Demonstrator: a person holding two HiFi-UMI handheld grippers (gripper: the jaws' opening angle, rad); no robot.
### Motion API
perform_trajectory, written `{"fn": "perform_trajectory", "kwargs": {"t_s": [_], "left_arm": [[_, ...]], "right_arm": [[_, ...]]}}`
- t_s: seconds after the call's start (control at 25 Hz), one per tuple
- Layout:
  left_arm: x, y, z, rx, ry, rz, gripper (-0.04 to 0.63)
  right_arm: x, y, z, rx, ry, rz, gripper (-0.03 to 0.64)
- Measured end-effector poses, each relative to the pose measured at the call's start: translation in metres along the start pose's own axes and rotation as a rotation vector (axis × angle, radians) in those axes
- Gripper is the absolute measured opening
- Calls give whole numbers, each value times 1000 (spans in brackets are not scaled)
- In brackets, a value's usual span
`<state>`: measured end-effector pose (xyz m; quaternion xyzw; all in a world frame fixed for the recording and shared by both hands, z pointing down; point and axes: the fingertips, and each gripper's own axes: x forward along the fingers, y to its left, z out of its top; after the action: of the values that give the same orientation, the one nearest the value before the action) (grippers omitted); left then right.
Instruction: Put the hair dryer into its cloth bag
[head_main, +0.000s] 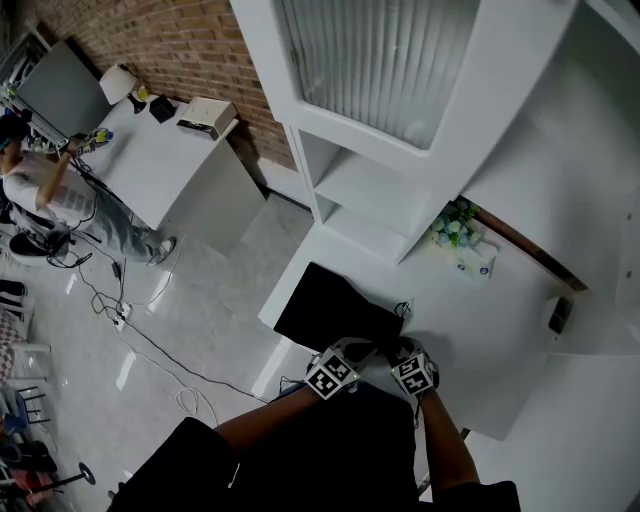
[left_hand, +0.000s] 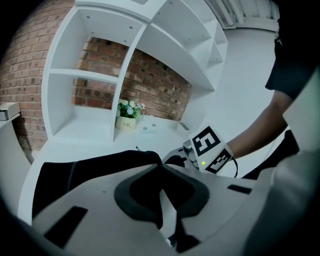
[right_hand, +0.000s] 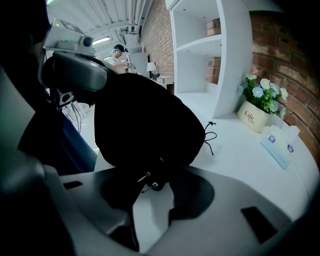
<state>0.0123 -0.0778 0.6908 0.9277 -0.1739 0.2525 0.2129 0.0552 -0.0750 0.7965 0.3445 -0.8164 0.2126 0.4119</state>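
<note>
The dryer's body is seen in no view. Only its black plug (right_hand: 152, 184) can be made out, and whether the body already lies inside the bag (head_main: 335, 305) cannot be told. Black is set against black in the right gripper view, so the border between plug and bag is hard to trace there.

In the head view both sets of jaw tips are largely covered by the marker cubes and the person's arms. The near edge of the bag is cut off by the grippers.

The bag is found on the near left part of the white table (head_main: 470, 330). Its longer side runs slantwise in the head view, from far left to near right. In the right gripper view it is seen bulging upward, and its drawstring (right_hand: 210, 137) trails from the far right corner. The plug's two prongs (right_hand: 144, 177) are pointed to the lower left of that view.

The left gripper (left_hand: 161, 165) is clenched, its tips drawn together on the bag's hem. The right gripper (right_hand: 155, 182) is closed about the plug, which is held between its tips at the bag's near edge.
</note>
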Motion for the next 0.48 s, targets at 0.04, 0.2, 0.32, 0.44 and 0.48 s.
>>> {"fn": "perform_trajectory", "kwargs": {"t_s": [0.04, 0.2, 0.32, 0.44, 0.48], "left_arm": [[0, 1, 0, 0, -1, 0, 35], [-1, 1, 2, 11, -9, -7, 35], [-1, -3, 5, 34, -20, -19, 35], [0, -6, 6, 38, -23, -27, 35], [-1, -5, 6, 39, -23, -26, 35]], "right_arm": [[-1, 0, 3, -10, -8, -6, 163], [0, 3, 17, -35, -26, -17, 161], [2, 4, 26, -50, -48, -16, 161], [3, 5, 36, -62, -76, -13, 161], [4, 6, 40, -65, -83, -10, 161]]}}
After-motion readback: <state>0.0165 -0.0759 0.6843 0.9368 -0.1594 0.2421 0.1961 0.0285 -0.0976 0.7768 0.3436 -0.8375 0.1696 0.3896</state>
